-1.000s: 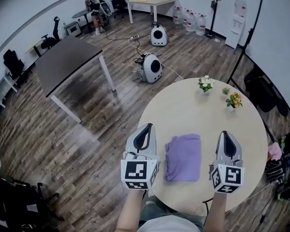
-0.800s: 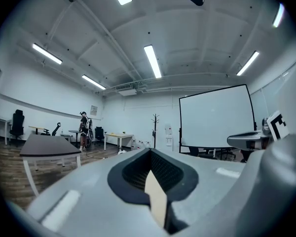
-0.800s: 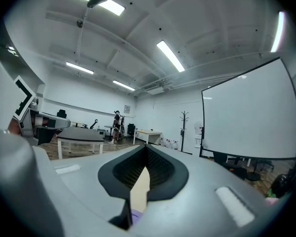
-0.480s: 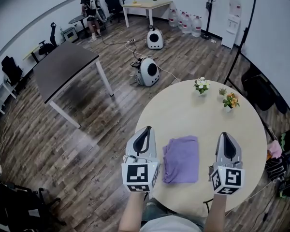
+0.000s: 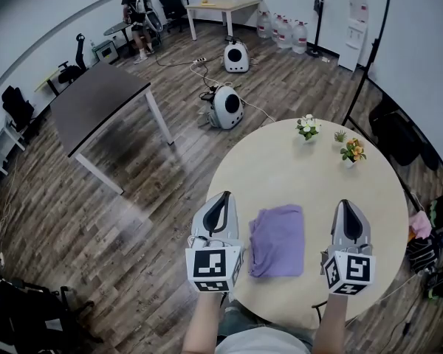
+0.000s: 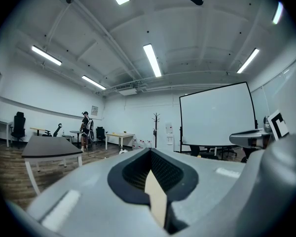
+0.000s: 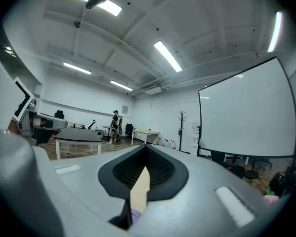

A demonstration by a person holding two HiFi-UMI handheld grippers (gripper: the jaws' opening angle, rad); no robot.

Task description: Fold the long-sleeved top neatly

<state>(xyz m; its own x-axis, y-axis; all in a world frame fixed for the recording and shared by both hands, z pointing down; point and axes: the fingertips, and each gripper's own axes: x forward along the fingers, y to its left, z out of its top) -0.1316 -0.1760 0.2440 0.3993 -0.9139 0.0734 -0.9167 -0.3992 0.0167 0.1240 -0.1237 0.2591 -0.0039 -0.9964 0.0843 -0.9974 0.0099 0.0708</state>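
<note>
Top: long-sleeved top [image 5: 277, 230], purple, folded to a compact rectangle, lying flat between the two grippers and touching neither.
Left gripper: left gripper [image 5: 220, 202] held just beside the top's left edge, tips pointing away from the person, jaws pressed together on nothing.
Right gripper: right gripper [image 5: 345, 207] near the top's right edge, jaws likewise closed and empty.
Table: round table [image 5: 303, 169], pale, under both grippers.
Ahead of the tips: two flower pots [image 5: 308, 128] near the far rim, well apart from the top.
Far left: dark table [image 5: 96, 94]; a person [image 5: 136, 9] standing by the wall.
</note>
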